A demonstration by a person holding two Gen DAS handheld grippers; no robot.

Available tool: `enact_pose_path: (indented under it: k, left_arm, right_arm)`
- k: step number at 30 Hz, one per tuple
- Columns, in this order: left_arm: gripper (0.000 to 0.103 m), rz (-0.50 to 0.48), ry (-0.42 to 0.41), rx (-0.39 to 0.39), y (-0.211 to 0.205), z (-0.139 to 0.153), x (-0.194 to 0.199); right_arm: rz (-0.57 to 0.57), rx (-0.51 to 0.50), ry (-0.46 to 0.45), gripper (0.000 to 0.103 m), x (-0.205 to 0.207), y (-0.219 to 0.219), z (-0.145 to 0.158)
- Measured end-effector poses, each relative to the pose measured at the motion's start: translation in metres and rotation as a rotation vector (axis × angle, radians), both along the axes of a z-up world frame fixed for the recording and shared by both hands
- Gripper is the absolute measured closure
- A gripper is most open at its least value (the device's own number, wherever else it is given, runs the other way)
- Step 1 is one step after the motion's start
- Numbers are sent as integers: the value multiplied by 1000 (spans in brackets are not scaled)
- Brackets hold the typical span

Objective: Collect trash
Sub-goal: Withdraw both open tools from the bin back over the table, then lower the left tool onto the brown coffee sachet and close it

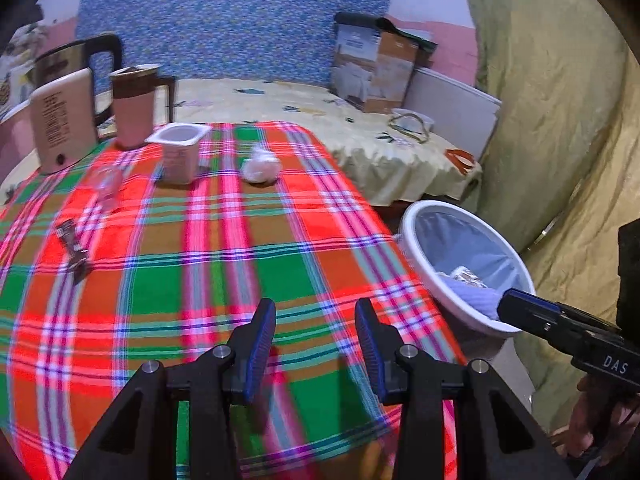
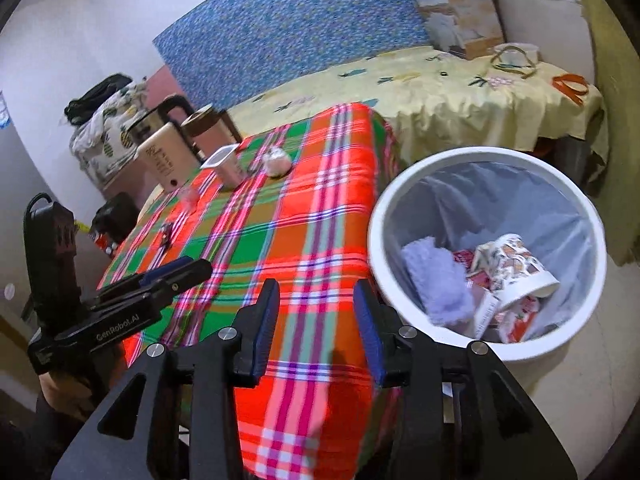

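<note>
A white bin (image 2: 486, 258) with a clear liner stands on the floor beside the plaid-covered table (image 2: 288, 240); a patterned paper cup (image 2: 516, 266), a pale cloth and wrappers lie inside it. On the table sit a white plastic cup (image 1: 178, 154), a crumpled white paper ball (image 1: 260, 164), a dark wrapper (image 1: 74, 248) and a clear plastic piece (image 1: 105, 184). My left gripper (image 1: 315, 344) hovers open and empty over the near part of the table. My right gripper (image 2: 316, 328) is open and empty above the table's corner, left of the bin (image 1: 466, 268).
A kettle (image 1: 76, 68), a tan box (image 1: 64, 120) and a brown-lidded jug (image 1: 134, 106) stand at the table's far left. Behind lies a bed with a yellow sheet (image 2: 460, 96), a cardboard box (image 1: 374, 68) and orange scissors (image 2: 570, 86). Green cloth hangs at the right.
</note>
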State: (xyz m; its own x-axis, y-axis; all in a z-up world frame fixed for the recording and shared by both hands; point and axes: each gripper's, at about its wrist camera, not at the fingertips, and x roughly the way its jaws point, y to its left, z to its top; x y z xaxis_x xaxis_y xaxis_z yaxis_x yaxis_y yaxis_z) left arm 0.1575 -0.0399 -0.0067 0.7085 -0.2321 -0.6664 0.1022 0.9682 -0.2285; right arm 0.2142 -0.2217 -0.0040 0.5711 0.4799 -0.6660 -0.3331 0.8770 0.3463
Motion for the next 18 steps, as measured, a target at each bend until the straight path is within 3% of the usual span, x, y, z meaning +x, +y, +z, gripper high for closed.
enact_pose_path:
  k: [14,16,18]
  left_arm:
    - [62,231,-4,15,93,-3,10]
    - [62,271,-2,15,109,-3,13]
    - [62,312,8,22,125,-5,18]
  right_arm:
    - [101,-36,-34,62,15,53,9]
    - [112,-40,-40,58,17,60,10]
    - [126,-41,-44,45,22,69,12]
